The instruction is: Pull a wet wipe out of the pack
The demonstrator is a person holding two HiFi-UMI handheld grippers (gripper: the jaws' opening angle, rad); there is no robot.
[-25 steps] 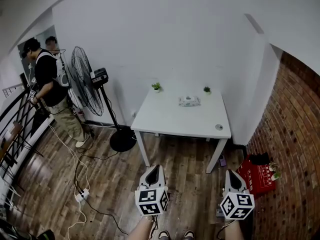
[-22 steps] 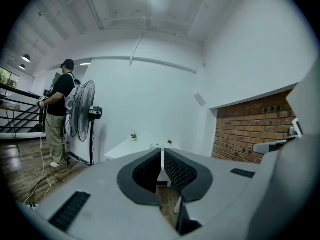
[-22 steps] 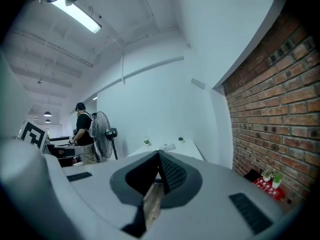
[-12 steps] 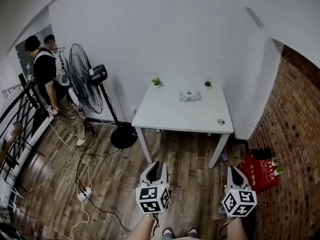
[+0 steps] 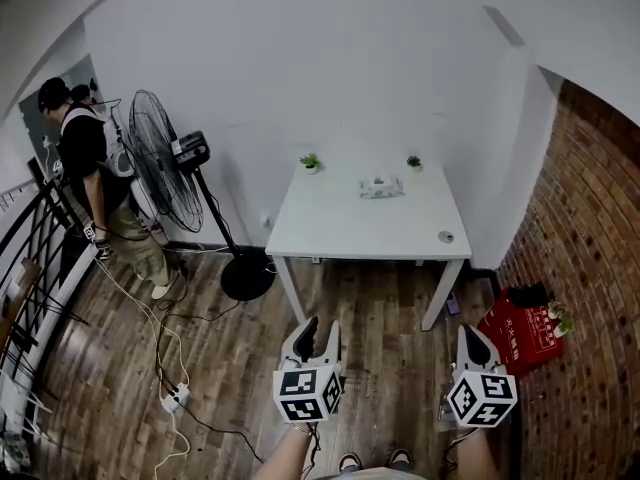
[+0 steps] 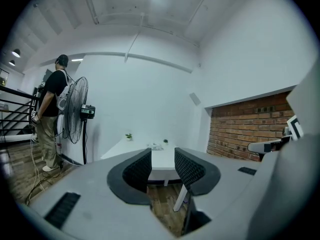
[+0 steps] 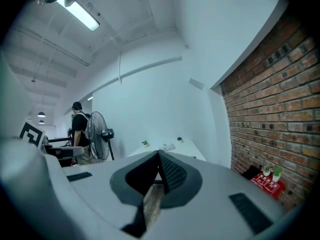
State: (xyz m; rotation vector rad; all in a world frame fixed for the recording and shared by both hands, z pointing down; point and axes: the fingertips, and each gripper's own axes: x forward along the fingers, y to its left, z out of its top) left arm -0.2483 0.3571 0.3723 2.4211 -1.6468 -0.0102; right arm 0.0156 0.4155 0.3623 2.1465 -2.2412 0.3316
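We are facing the white table [image 5: 340, 230], which is sitting mid-frame in the head view against the pale wall. The wet wipe pack [image 5: 381, 186] is lying on its far side, between the left potted plant [image 5: 311, 161] and the right potted plant [image 5: 413, 161]. Both tools are hanging at the bottom of the frame over the wood floor [image 5: 230, 368], well apart from the pack. The left gripper [image 5: 320, 330] has just been opening its jaws, and they are now standing wide apart with nothing between them; only the distant table is showing through the gap. The right gripper [image 5: 467, 334] is keeping its pads pressed together on nothing. We are judging the step in hand to be the approach, with no pulling begun. To do it well, we are thinking of walking straight in, staying clear of the standing fan [image 5: 160, 158] and the cables [image 5: 160, 348] at the left. The pack should be kept centred between the tools as we go. The right jaws need parting before arrival. One tool will likely be needed to pin the pack down while the other pinches the wipe and draws it upward. At this range the pack is looking tiny, so we cannot tell whether a wipe is already poking out of its opening.
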